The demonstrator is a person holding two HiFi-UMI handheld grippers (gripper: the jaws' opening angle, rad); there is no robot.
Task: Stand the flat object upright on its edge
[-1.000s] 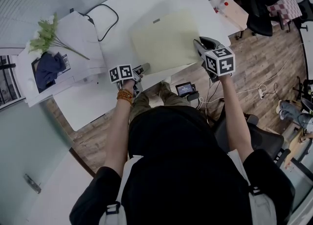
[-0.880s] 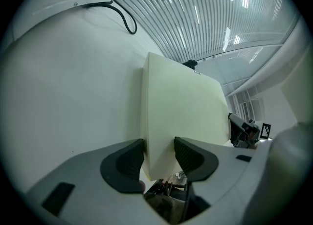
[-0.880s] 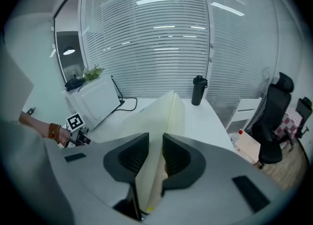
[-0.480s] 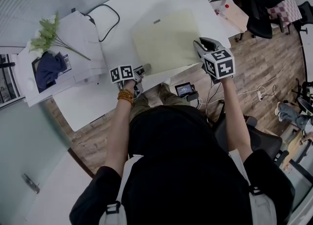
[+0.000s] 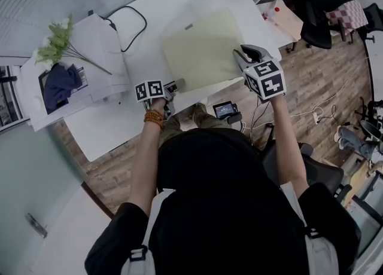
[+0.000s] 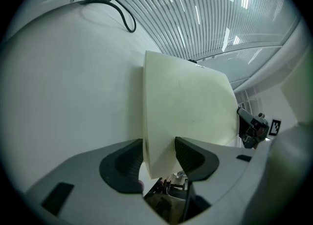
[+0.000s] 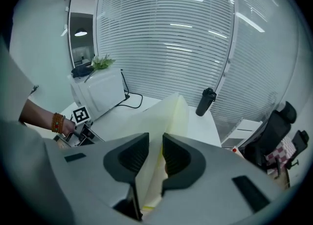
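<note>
Right now the board (image 5: 200, 46), a pale yellow flat sheet, sits on the white table (image 5: 149, 11) in front of the person, with both grippers at its near side. From above it looks low on the table; I cannot tell whether its near edge is lifted off the surface

The right gripper (image 7: 155, 155) is pinching the board: its two dark pads are closed onto the thin edge, and the sheet runs away from them toward a dark bottle (image 7: 206, 101) at the far end of the table. From overhead this grip is at the board's near right corner

The left gripper (image 6: 159, 158) has its jaws spread wide, with the board's near left corner standing between them. One pad sits just beside the board's edge and there is slack on the other side, so it is not clamped

Left of the board, well apart, a black cable (image 5: 128, 23) loops on the table, and a white box (image 5: 96, 46) carries a green sprig (image 5: 57, 40)
</note>
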